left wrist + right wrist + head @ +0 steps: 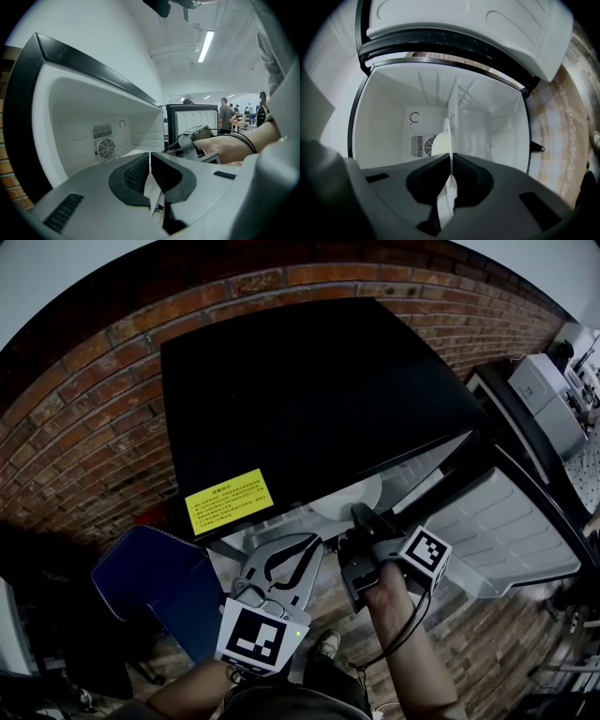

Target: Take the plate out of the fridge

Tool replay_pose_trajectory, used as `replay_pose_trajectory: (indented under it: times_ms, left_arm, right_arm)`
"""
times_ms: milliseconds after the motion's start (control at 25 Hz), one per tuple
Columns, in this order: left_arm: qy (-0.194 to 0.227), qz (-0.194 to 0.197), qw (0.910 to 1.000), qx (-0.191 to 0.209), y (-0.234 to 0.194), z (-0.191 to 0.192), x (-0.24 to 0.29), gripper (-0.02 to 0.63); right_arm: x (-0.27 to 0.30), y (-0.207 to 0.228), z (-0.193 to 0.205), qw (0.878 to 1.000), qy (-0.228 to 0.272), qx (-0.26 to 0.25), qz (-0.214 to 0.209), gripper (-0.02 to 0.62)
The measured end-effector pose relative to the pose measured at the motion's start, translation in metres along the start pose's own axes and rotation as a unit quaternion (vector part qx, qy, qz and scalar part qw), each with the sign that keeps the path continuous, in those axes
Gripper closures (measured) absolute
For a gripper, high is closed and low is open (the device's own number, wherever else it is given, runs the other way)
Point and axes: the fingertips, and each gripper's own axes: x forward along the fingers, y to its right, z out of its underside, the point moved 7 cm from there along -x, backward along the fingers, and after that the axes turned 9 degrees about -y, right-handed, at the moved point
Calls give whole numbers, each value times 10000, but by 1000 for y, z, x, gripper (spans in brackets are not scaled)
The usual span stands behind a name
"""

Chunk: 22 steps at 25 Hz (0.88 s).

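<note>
plate [349, 495]: mostly hidden under fridge [309, 381] top | right gripper [451, 171]: jaws clamp rim

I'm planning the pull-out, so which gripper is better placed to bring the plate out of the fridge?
Right. The right gripper has its jaws shut on the rim of the plate, inside the fridge. The left gripper is shut on nothing, at the fridge's opening.

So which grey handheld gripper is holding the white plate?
The right gripper: its jaws pinch the white plate by its rim; the left gripper is shut, empty.
</note>
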Motion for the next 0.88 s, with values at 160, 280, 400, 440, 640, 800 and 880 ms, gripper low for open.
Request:
replay_pose_trajectory:
  times_ms: [160,280,400,440,640,800,880]
  left_arm:
    - [7,-51,10000,24,1,-3,-5,581]
    - [50,-61,9999,122,2,-7,-8,581]
    - [117,-51,9998,180,6,-12,-11,581]
    - [133,-42,9997,221,7,-14,-11,581]
    - [244,55,9992,311,17,-25,-15,581]
    - [367,191,9981,448,30,-37,-14,581]
    - [439,268,9974,512,37,-43,-13,581]
  right_arm:
    - [-12,-5,2,10000,32,8,-30,563]
    - [-22,-11,3,9999,93,9,-97,563]
    - [-34,-18,4,9997,175,30,-185,563]
    - [-38,-21,4,9996,202,19,-209,563]
    - [-65,-35,6,9988,366,-20,-317,563]
    - [-91,-42,5,9976,587,-22,-363,561]
    - [-105,-45,5,9969,690,-29,-388,561]
